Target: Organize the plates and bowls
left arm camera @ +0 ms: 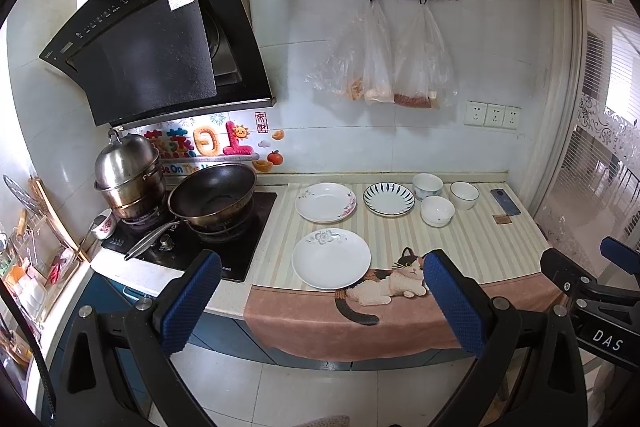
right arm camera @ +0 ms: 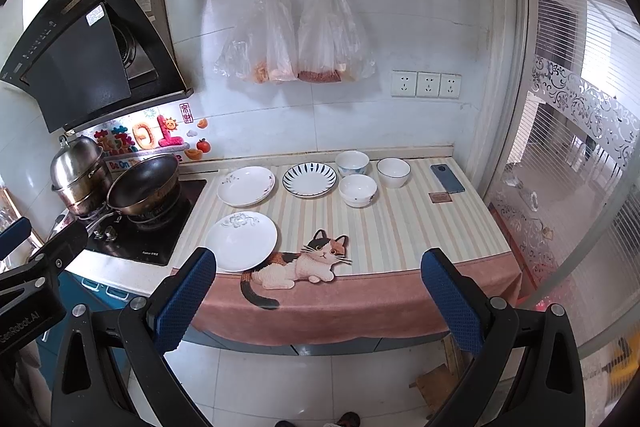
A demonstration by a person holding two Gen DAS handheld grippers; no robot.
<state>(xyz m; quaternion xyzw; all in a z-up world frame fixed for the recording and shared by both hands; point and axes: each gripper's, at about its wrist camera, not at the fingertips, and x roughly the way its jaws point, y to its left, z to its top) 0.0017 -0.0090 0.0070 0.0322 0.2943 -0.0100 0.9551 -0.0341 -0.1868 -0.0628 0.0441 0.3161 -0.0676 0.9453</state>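
Left gripper (left arm camera: 320,279) and right gripper (right arm camera: 320,277): both spread wide, holding nothing, off the counter's front edge above the floor. Cat mat (right arm camera: 400,227): covers the counter, draping over the front. On it, nearest: white plate (right arm camera: 241,241) beside the cat figure (right arm camera: 298,263). Behind: floral plate (right arm camera: 246,185), blue-striped plate (right arm camera: 309,179), three bowls (right arm camera: 357,190). Beyond them, phone (right arm camera: 447,178). Left of mat: wok (right arm camera: 144,185) on the stove.

Both wrist views, facing shared counter (left arm camera: 472,227), set back
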